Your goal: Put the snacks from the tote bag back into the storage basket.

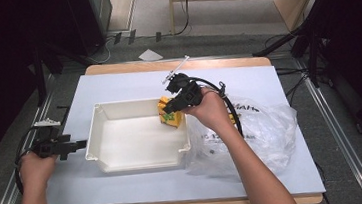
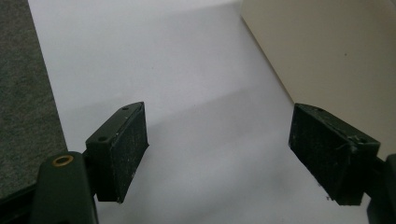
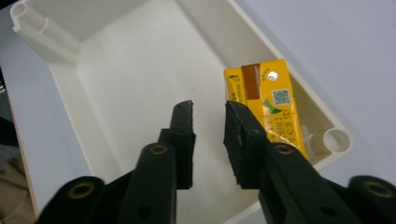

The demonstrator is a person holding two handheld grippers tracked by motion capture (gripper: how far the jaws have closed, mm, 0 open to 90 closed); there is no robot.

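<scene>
A white plastic bin [image 1: 132, 137] stands in the middle of the table. A yellow carton [image 1: 169, 117] stands in its far right corner, seen from above in the right gripper view as a yellow carton [image 3: 273, 100] against the bin wall [image 3: 261, 51]. My right gripper [image 1: 170, 104] hovers just over it. Its jaws [image 3: 208, 109] are open by a narrow gap with nothing between them, and the carton lies just outside the right jaw. My left gripper [image 1: 80, 145] rests low at the bin's left side, wide open [image 2: 217, 123] over bare tabletop, holding nothing.
A crumpled clear plastic bag [image 1: 264, 126] lies to the right of the bin, under my right forearm. The pale tabletop [image 1: 117, 85] stretches behind the bin. The bin's outer wall [image 2: 327, 51] is close on the left gripper's right side. Grey floor [image 2: 23, 93] borders the table's left edge.
</scene>
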